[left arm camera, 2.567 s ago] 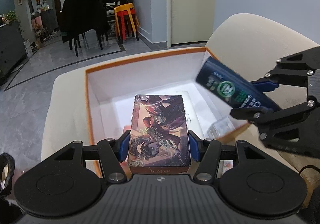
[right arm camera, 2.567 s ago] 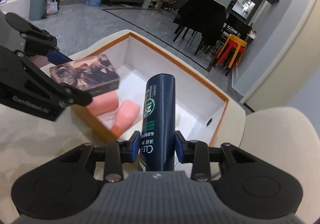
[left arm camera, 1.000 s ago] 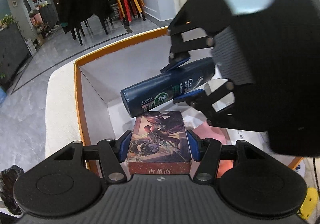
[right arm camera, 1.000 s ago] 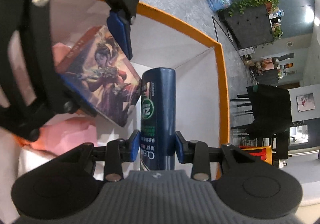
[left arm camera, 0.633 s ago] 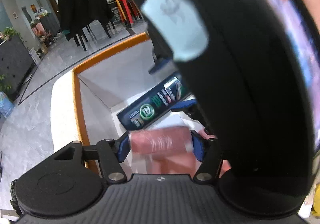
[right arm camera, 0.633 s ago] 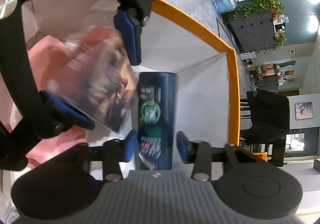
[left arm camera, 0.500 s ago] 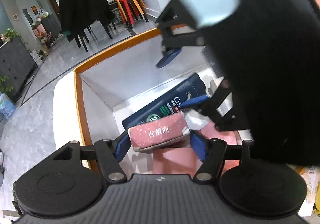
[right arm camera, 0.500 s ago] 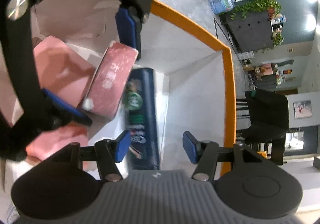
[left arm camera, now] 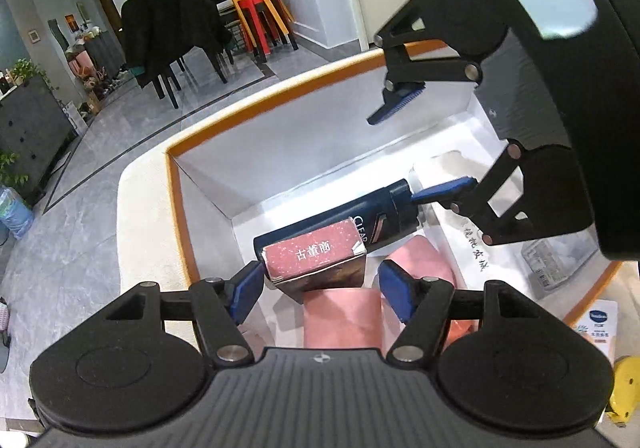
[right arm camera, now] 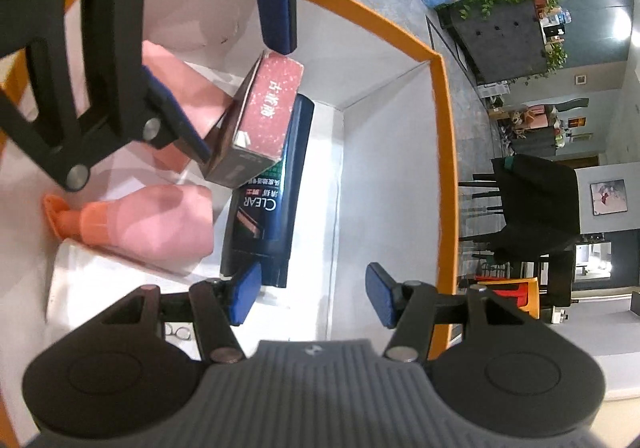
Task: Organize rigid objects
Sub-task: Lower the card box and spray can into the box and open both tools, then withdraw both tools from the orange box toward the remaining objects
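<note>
A white box with an orange rim (left arm camera: pixel 176 208) (right arm camera: pixel 445 128) holds the items. A dark blue shampoo bottle (left arm camera: pixel 360 218) (right arm camera: pixel 272 188) lies flat along its wall. An illustrated card box with a red end (left arm camera: pixel 316 254) (right arm camera: pixel 270 104) rests tilted on the bottle and on pink bottles (left arm camera: pixel 340 320) (right arm camera: pixel 160 220). My left gripper (left arm camera: pixel 320 288) (right arm camera: pixel 226 64) is open, its pads standing clear on either side of the card box. My right gripper (right arm camera: pixel 312 294) (left arm camera: pixel 420 148) is open above the bottle's cap end, holding nothing.
The box sits on a cream cushion (left arm camera: pixel 140 216). A clear plastic case (left arm camera: pixel 556 260) and a white printed sheet (left arm camera: pixel 472 244) lie at the box's right side. Outside it are a small white carton (left arm camera: pixel 600 328) and a yellow object (left arm camera: pixel 626 380).
Both grippers opened. The card box dropped from my left gripper and the blue bottle from my right one; both now lie in the box. The right gripper drew back a little.
</note>
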A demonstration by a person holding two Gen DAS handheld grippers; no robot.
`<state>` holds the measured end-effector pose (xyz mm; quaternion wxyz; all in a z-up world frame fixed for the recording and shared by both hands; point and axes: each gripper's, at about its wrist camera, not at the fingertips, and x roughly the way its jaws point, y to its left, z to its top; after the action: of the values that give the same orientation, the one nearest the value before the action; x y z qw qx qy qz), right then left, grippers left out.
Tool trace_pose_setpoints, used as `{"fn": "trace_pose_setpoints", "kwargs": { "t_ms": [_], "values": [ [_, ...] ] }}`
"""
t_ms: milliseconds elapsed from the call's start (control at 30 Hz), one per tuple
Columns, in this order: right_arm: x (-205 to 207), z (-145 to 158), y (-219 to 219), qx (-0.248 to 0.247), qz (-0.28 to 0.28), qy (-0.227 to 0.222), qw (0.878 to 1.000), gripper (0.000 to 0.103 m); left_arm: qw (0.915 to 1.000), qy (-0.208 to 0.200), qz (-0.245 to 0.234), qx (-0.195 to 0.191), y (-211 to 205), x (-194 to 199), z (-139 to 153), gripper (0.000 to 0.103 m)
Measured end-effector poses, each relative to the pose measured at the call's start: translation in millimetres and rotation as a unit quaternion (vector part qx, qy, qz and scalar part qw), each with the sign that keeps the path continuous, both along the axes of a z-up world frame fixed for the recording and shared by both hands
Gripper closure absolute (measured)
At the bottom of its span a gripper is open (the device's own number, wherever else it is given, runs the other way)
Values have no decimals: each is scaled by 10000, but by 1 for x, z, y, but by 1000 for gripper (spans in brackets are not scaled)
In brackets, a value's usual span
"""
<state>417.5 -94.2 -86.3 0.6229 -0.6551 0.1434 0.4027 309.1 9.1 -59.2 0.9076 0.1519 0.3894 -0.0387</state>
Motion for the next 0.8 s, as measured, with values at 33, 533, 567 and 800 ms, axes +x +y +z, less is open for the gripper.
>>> {"fn": "trace_pose_setpoints", "kwargs": {
  "t_ms": [33,533,567,800],
  "values": [
    [-1,2,0,-1,-12,2,10000,46,10000,-27,11,4,0,-1,3,25],
    [-37,47,-3,128,-71,-124,9998,46,9995,-235,208,-44,17,-30,32,25],
    [-42,50,-5,132,-80,-137,9998,46,9994,-260,228,-62,18,-32,35,25],
    [-67,67,-15,291,-174,-195,9992,44,9987,-408,264,-146,16,-52,49,25]
  ]
}}
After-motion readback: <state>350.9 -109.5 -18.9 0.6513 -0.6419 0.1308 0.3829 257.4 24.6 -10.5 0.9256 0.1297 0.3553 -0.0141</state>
